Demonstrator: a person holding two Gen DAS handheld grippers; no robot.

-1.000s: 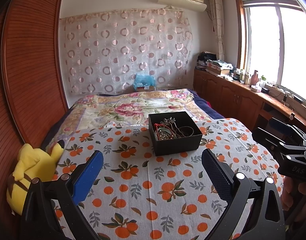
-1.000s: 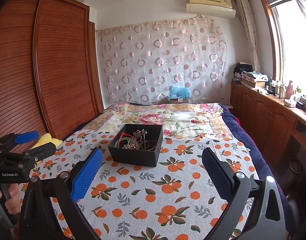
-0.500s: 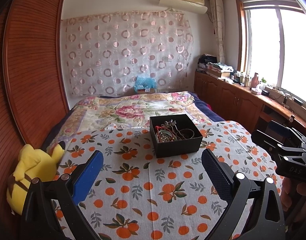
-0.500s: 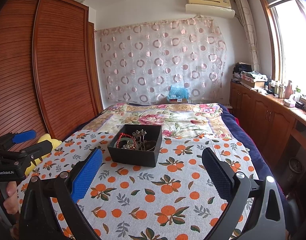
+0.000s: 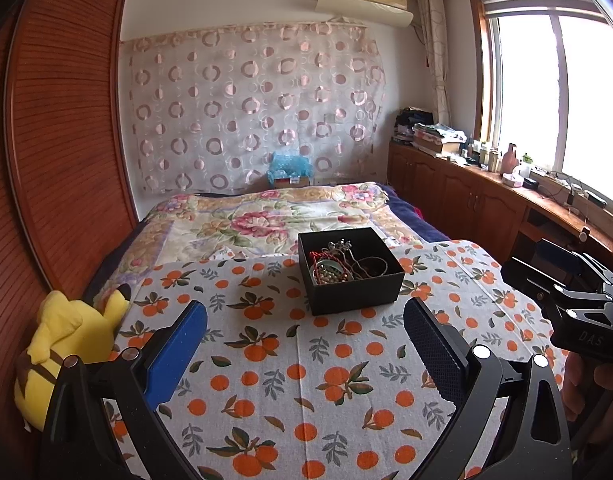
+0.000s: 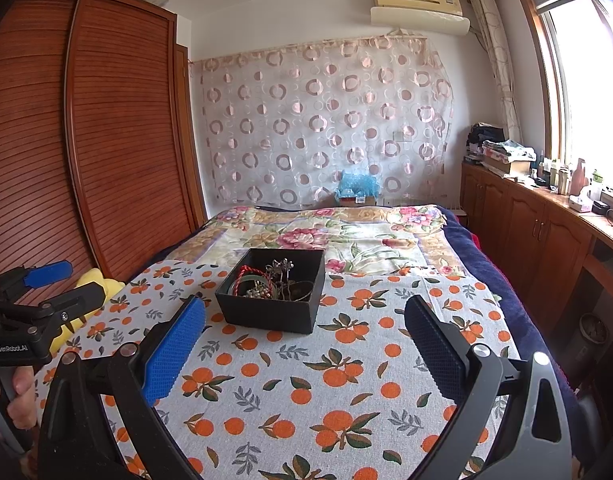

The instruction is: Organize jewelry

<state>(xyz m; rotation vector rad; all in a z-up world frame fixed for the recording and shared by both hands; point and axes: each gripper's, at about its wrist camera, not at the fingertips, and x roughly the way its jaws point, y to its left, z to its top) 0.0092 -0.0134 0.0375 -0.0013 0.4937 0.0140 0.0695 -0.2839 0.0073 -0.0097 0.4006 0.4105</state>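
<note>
On the bed, in the left wrist view, a black open box sits on an orange-print cloth, ahead of the left gripper and slightly right of its centre line. The box holds a tangle of jewelry: a red cord, beads and dark chains, with single pieces hard to separate. The left gripper's blue-padded fingers stand wide apart and hold nothing; they hover above the cloth, short of the box. A yellow plush toy lies at the cloth's left edge against the wooden wardrobe. At the right border, the right gripper appears from the side, with part of a hand below it. Beyond the cloth lies a floral bedspread.

In the right wrist view, the same box lies ahead and to the left of centre, nearer the right gripper's left finger. The right gripper is likewise spread wide, empty, and clear of the box. The jewelry fills the box floor. At the left border, the left gripper is seen side-on with its fingers parted, gripped by a hand. The plush toy shows just behind it.
</note>
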